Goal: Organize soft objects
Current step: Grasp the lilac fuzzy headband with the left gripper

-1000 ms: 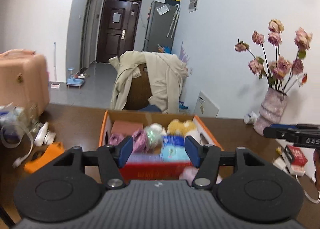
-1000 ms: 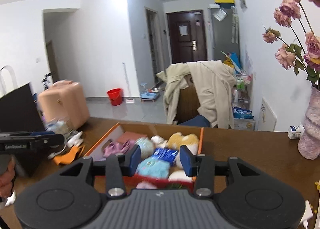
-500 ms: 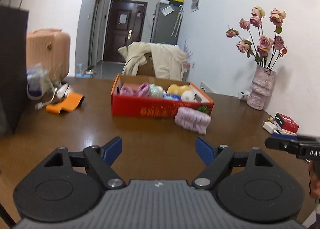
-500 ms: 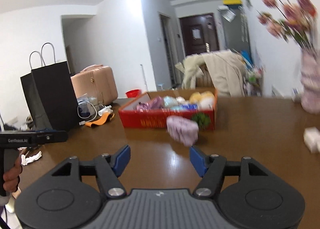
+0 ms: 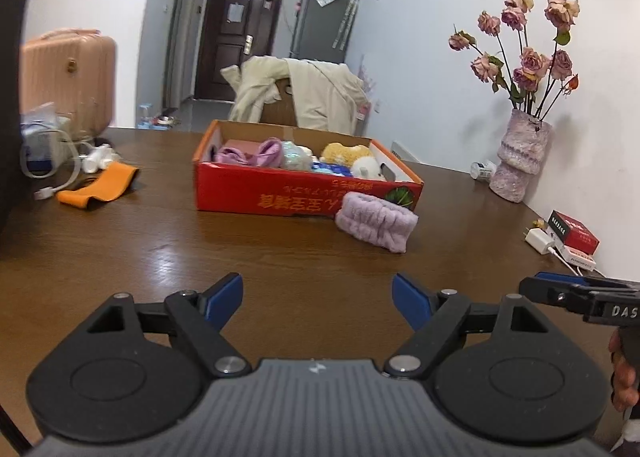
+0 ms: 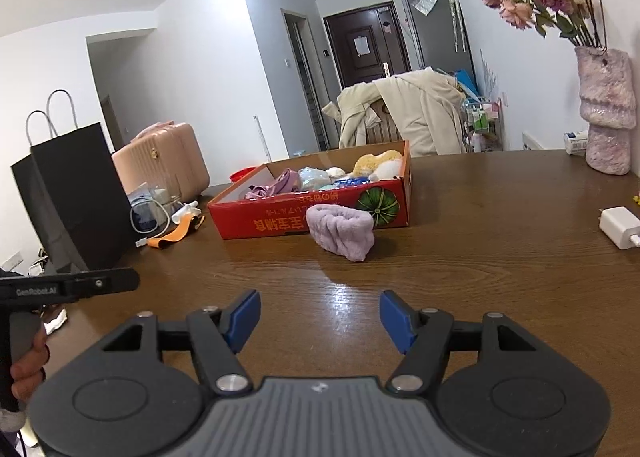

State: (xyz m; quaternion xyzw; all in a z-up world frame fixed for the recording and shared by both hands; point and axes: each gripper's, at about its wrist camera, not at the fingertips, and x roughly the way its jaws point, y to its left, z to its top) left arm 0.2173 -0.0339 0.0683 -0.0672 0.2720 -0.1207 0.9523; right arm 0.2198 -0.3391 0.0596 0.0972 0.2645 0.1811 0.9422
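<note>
1. A brown wooden table (image 5: 160,241) (image 6: 500,257) fills the lower half of both views and bears everything below.
2. A black paper bag (image 6: 76,193) stands upright at the table's left edge, with a pink suitcase (image 6: 168,165) (image 5: 68,77) behind it.
3. A red box (image 5: 304,189) (image 6: 312,213) sits mid-table, open on top, with soft things inside: a purple cloth (image 5: 268,151), a pale green puff (image 5: 294,155), a yellow plush (image 5: 346,151) (image 6: 376,161) and a blue packet (image 5: 330,169).
4. A vase (image 5: 522,155) (image 6: 606,113) of dried pink roses stands by the right wall, well apart from the box.
5. A lilac headband (image 5: 376,223) (image 6: 342,229) lies on the table, outside the box, touching or just beside the box's near wall at the watermelon print.
6. An orange strap (image 5: 100,187) (image 6: 176,233) lies left of the box, near a white cable (image 5: 52,181).
7. A white charger (image 6: 620,227) (image 5: 542,239) and a red packet (image 5: 574,229) lie at the right edge.
8. The left gripper (image 5: 318,299) hovers above bare wood short of the headband, jaws spread wide, nothing between them.
9. The right gripper (image 6: 320,315) hovers likewise, jaws spread and empty, the headband ahead of it.
</note>
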